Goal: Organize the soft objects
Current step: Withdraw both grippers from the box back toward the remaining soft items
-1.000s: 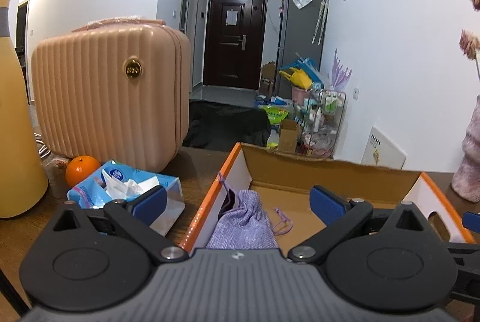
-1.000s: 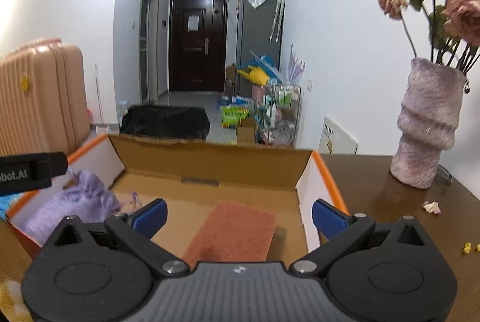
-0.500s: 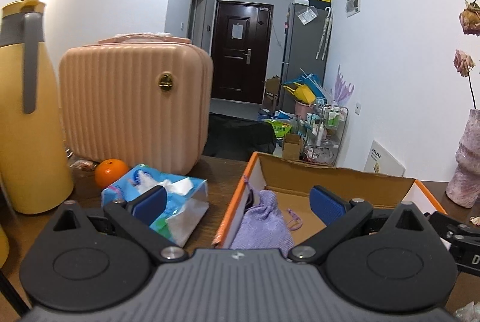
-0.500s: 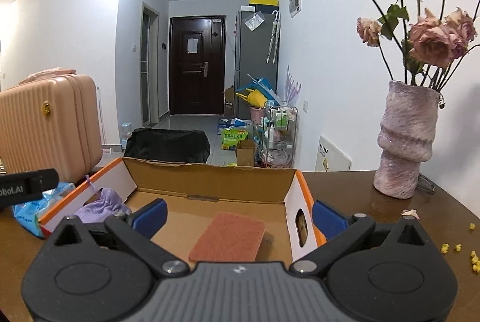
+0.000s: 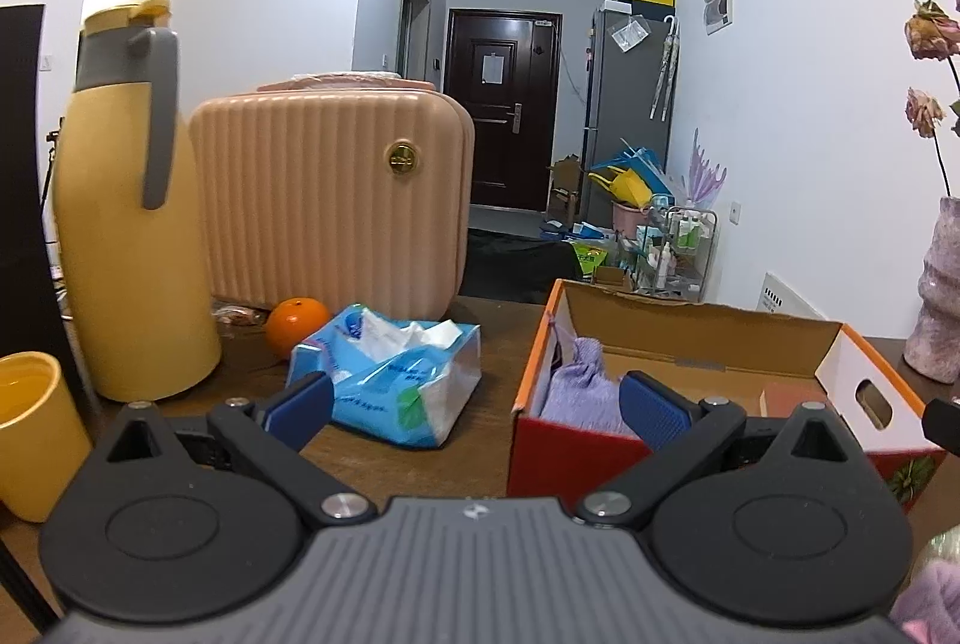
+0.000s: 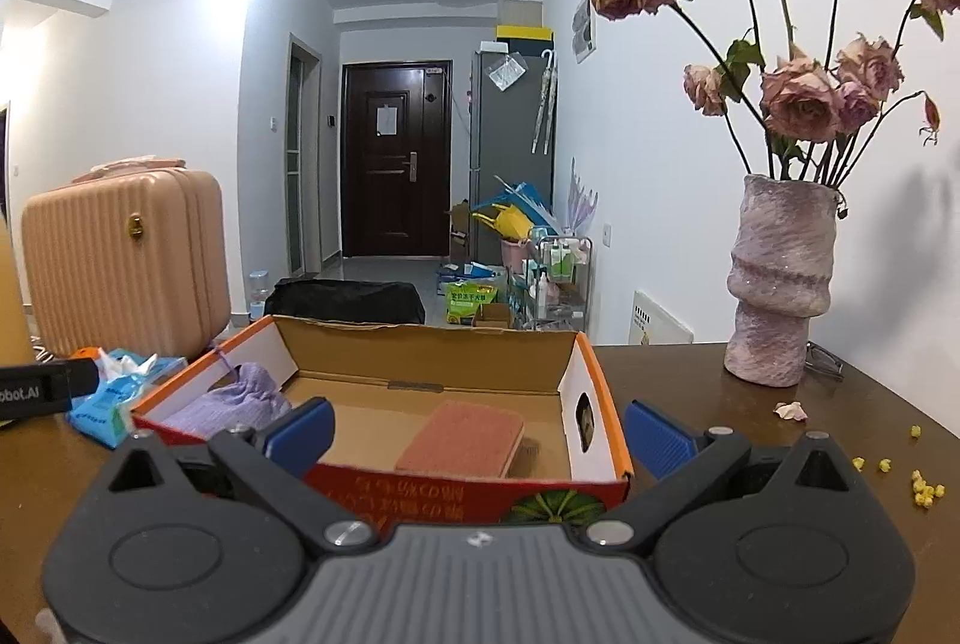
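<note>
- Inside the cardboard box (image 6: pixel 420 344), at its left end: a lilac drawstring pouch (image 6: pixel 234 398), slumped against the left wall, gathered neck up and leaning toward the far-left corner. Long axis roughly near-to-far along that wall, though the soft folds make it hard to fix.
- Right of it, apart from it on the box floor: a rust-red sponge pad (image 6: pixel 459 437), lying flat. Long axis runs near-to-far, slightly skewed rightward at the far end. Bare cardboard shows between pad and pouch.
- Left of the box, on the dark wooden surface (image 5: pixel 498 344): an opened blue tissue pack (image 5: pixel 390 380), white tissue puffing from its top. Probably the next soft item to go in, judged from the task alone.
- Left gripper (image 5: pixel 474 404): jaws spread wide, nothing between them; one blue pad sits over the tissue pack's near corner, the other over the box's left end.
- Right gripper (image 6: pixel 477 434): jaws equally wide, empty, hanging just before the box's near wall, straddling the sponge pad in view.
- Doing the step well, if tissues are next: come down across the pack's short axis, pinch the plastic body not the loose tissue, lift clear of the orange box rim, set it in the bare middle.
- Farther out: orange (image 5: pixel 297 323), yellow thermos jug (image 5: pixel 129 212), pink ribbed case (image 5: pixel 336 200), yellow cup (image 5: pixel 33 434); vase (image 6: pixel 780 284) of dried roses at right.
</note>
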Action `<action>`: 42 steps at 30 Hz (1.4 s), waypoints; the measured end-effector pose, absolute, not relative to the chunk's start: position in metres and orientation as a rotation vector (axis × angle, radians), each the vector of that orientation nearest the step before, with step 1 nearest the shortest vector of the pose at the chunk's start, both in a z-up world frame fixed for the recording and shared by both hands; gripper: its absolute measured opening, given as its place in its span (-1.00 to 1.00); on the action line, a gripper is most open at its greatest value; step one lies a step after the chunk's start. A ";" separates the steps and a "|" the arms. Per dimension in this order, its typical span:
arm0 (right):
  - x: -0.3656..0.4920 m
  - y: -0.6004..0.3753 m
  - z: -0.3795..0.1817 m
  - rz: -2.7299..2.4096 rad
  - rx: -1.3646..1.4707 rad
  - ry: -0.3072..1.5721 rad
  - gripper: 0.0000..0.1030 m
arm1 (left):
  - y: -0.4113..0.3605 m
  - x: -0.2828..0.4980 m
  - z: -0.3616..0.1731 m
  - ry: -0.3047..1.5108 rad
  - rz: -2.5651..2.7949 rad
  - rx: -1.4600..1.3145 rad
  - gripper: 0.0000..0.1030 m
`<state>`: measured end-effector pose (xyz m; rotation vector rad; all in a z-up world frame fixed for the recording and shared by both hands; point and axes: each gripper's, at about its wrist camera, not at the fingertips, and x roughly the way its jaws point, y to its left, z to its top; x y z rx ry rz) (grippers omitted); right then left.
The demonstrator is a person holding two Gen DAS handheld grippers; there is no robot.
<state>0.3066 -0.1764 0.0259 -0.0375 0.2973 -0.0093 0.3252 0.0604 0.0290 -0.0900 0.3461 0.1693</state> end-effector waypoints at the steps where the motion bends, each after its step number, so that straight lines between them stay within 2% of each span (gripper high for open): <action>1: 0.301 -0.175 0.025 -0.008 -0.042 0.294 1.00 | 0.061 0.321 0.029 0.345 0.170 -0.087 1.00; 20: 0.222 -0.167 0.008 0.032 -0.094 0.269 1.00 | 0.070 0.232 0.030 0.298 0.148 -0.088 1.00; 42: 0.179 -0.164 -0.011 0.084 -0.118 0.329 1.00 | 0.080 0.165 0.004 0.363 0.133 0.010 1.00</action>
